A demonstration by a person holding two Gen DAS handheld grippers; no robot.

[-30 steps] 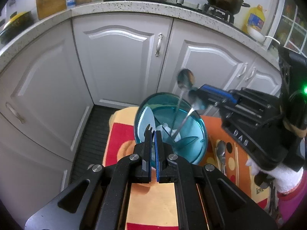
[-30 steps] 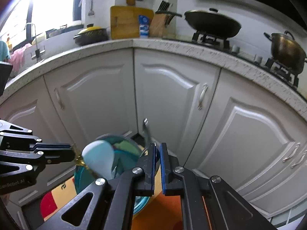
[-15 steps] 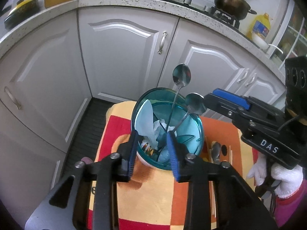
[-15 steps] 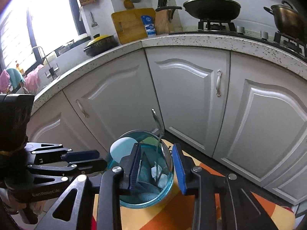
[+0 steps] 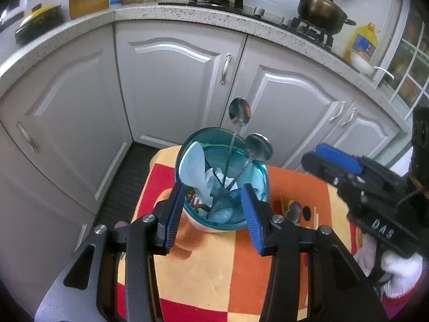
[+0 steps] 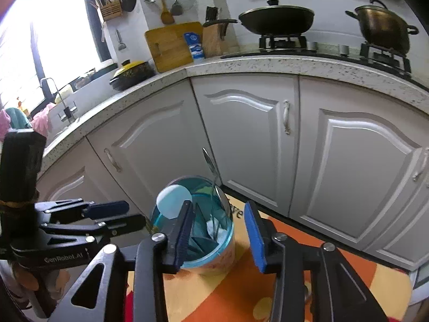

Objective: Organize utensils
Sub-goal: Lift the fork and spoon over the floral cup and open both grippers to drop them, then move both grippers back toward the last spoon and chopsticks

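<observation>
A teal see-through cup (image 5: 187, 147) stands on a red, orange and yellow cloth (image 5: 214, 268). In it stand two metal spoons (image 5: 240, 110) and a pale blue plastic spoon (image 5: 193, 163), with more utensils lower down. My left gripper (image 5: 212, 187) hovers just short of the cup, its jaws opening. The cup shows between the pads, which do not touch it. My right gripper (image 6: 218, 206) is above the cup (image 6: 228, 230) from the other side, jaws opening too, with nothing held. One more metal spoon (image 5: 293, 210) lies on the cloth to the right of the cup.
White cabinet doors (image 5: 174, 80) close off the space behind the cloth-covered surface. The counter (image 6: 268, 64) above carries a wok, a pot, a cutting board and a knife block. A white-gloved hand (image 5: 396, 268) holds the right gripper's handle. Dark floor matting (image 5: 126, 182) lies left.
Both grippers went from shut to open and drew back a little from the cup. The left let go of the pale blue spoon, the right a metal spoon; both now stand in the cup.
</observation>
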